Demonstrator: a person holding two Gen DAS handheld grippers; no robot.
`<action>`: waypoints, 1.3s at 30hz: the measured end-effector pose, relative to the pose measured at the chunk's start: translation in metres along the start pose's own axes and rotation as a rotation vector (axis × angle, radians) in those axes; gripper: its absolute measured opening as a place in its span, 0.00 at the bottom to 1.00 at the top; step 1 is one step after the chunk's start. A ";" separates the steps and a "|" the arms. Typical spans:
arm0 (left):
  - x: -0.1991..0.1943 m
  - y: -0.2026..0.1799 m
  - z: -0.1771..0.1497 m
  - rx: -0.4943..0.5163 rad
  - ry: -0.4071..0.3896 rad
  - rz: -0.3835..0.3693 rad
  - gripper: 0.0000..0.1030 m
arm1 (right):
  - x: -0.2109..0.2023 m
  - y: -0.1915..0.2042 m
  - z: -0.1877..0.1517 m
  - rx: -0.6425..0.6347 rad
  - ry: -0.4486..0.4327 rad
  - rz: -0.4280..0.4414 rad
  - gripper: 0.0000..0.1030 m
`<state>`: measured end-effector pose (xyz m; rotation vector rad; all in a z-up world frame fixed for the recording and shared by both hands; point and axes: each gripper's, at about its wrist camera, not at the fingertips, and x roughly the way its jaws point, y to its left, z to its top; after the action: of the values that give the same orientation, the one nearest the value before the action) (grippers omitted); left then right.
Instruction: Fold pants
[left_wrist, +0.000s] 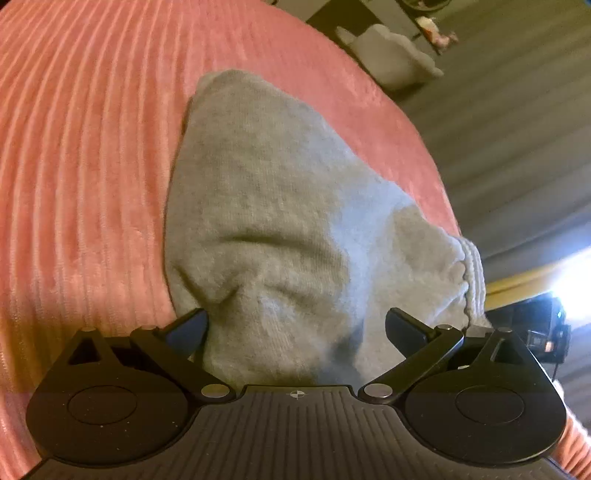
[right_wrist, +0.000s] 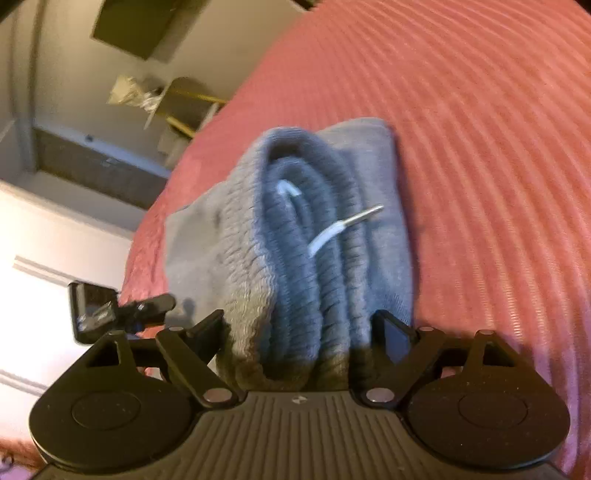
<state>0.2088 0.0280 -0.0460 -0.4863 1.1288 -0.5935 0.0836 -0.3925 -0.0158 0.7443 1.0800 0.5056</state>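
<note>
Grey knit pants (left_wrist: 258, 177) lie folded into a thick bundle on a pink ribbed bedspread (left_wrist: 92, 147), near its edge. My left gripper (left_wrist: 295, 317) stands open at full width, and the near end of the bundle bulges up between its fingers. In the right wrist view the ribbed waistband (right_wrist: 251, 229) is the end facing me, with layers of pants (right_wrist: 388, 206) stacked beside it. A white drawstring (right_wrist: 332, 232) with a metal tip pokes out. My right gripper (right_wrist: 299, 315) is open wide with the waistband folds between its fingers.
The bedspread (right_wrist: 480, 147) stretches far on the side away from the edge. Beyond the edge is a grey plank floor (left_wrist: 517, 129) with a pale soft seat (left_wrist: 391, 55). A black device (left_wrist: 543, 332) shows past the waistband. Wall, vent (right_wrist: 96, 166) and clutter (right_wrist: 177, 107) lie beyond.
</note>
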 end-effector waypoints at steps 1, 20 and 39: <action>0.004 -0.007 -0.001 0.059 0.008 0.009 1.00 | 0.003 0.004 -0.001 -0.016 0.005 0.008 0.84; -0.014 -0.034 -0.006 0.126 -0.085 0.127 0.31 | 0.001 0.068 -0.030 -0.046 -0.265 -0.216 0.53; -0.066 -0.059 0.077 0.204 -0.363 0.205 0.24 | 0.037 0.159 0.057 -0.156 -0.431 -0.031 0.50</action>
<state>0.2494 0.0319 0.0645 -0.2830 0.7519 -0.4147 0.1481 -0.2789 0.0974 0.6592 0.6419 0.3758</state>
